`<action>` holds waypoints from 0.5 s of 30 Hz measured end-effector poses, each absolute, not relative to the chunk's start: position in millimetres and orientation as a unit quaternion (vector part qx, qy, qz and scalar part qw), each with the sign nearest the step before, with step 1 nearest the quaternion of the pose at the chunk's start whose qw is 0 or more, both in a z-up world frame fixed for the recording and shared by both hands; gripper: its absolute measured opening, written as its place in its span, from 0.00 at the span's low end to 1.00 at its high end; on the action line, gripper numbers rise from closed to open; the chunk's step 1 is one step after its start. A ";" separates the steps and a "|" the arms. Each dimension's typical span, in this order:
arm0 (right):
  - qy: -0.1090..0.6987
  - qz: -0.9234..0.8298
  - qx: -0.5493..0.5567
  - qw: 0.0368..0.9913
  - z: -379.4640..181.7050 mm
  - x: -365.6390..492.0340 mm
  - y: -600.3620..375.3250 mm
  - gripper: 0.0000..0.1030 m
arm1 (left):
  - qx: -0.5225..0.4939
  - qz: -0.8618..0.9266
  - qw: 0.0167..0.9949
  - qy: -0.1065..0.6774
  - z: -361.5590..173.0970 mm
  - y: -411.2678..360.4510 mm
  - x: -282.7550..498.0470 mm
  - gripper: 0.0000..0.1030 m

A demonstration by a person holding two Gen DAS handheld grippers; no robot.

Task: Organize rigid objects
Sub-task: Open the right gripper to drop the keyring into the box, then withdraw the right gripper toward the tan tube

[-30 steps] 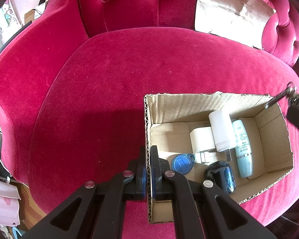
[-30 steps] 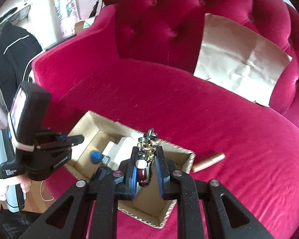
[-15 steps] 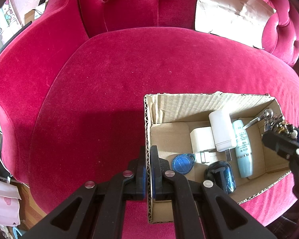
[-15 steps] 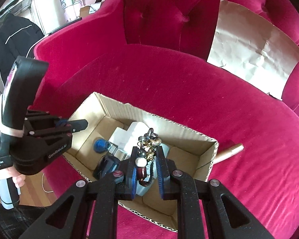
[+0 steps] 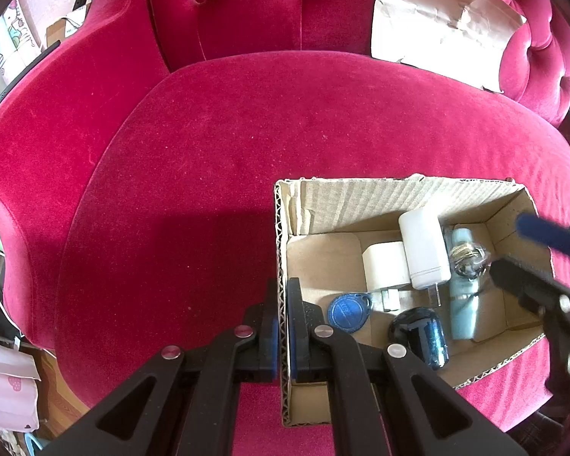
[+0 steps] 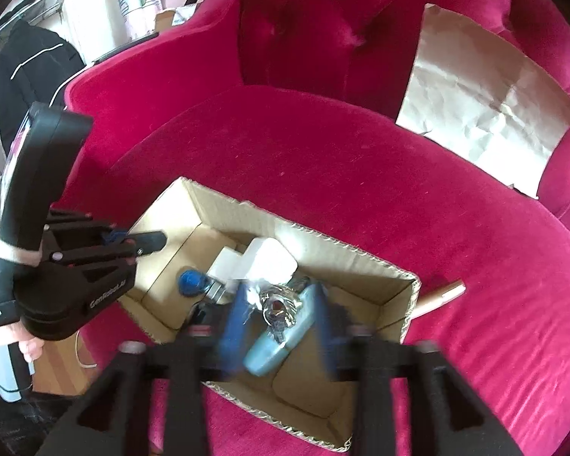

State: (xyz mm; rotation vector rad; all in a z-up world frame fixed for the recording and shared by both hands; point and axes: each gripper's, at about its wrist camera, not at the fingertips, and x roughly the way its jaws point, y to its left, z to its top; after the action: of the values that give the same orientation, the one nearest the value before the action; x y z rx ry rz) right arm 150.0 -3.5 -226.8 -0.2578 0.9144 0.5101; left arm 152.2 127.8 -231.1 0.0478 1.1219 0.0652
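Tongs, left [image 5: 282,326]: clamped on box [image 5: 361,199] wall | right [image 6: 281,326]: just opening (keyring [image 6: 279,306] free, inside box)

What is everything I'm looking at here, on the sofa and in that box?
sofa: one, crimson velvet, under everything
cardboard box: one, brown, on the seat
white chargers: two, in the box
blue key fob: one, box floor
pale blue tube: one, lying in the box
bunch of keys: one, metallic, atop the tube
dark glossy object: one, near box front
gold tube: one, seat beside box
creased paper: one, against backrest
left tool: shut on the box wall
right tool: just opened, above the keys
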 end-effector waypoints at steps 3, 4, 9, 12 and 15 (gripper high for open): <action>0.425 0.240 -0.120 0.865 -222.6 150.3 -6.9 0.82 | 0.022 0.031 0.846 0.532 -230.8 128.6 152.4 0.03; 0.422 0.237 -0.122 0.866 -221.5 150.2 -6.9 0.88 | 0.023 0.031 0.846 0.531 -230.7 128.6 152.5 0.03; 0.421 0.227 -0.141 0.867 -222.5 151.4 -5.8 1.00 | 0.022 0.032 0.846 0.531 -230.6 128.5 151.7 0.03; 0.425 0.228 -0.138 0.865 -223.7 153.5 -5.7 1.00 | 0.022 0.032 0.846 0.531 -230.7 128.4 151.8 0.03; 0.419 0.229 -0.135 0.868 -219.2 155.2 -9.5 1.00 | 0.022 0.032 0.846 0.531 -230.7 128.5 151.8 0.03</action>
State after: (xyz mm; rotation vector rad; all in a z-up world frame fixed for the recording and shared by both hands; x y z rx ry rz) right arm 155.2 -9.5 -219.2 -0.2817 0.8762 0.4790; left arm 151.8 128.5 -230.7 0.0466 1.1202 0.0673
